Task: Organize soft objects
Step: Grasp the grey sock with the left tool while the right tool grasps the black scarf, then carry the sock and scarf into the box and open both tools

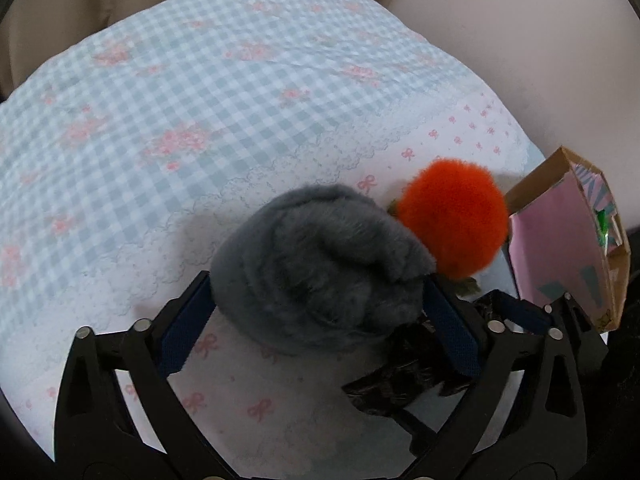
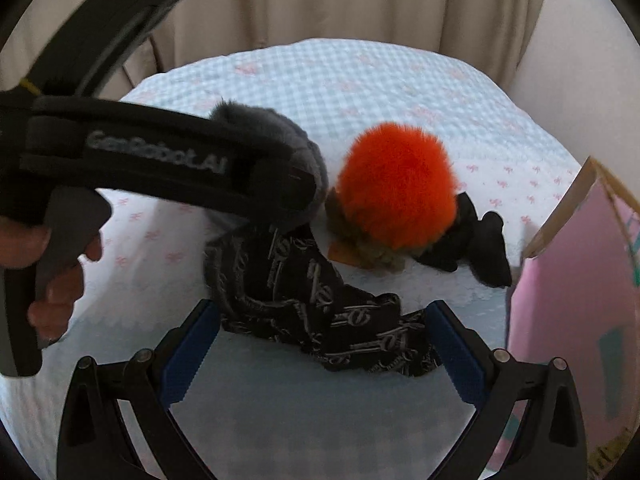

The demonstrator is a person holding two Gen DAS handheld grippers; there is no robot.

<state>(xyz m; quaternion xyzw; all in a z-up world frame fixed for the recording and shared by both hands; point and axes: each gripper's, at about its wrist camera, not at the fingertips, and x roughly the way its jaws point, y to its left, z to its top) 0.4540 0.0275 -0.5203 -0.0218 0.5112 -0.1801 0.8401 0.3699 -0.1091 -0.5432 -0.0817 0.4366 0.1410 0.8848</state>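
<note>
Left claw stands spread around the grey furry item, pads at either flank; whether they press into it cannot be told. The item sits on the bed, touching the orange plush. Right claw gapes wide and empty, low over the black patterned cloth. A pink box stands at right.

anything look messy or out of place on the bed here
Nothing damaged or spilled. The patterned black scarf lies crumpled in front of the orange plush, and a dark item sits bunched behind it. The left gripper flanks the grey furry item.
</note>
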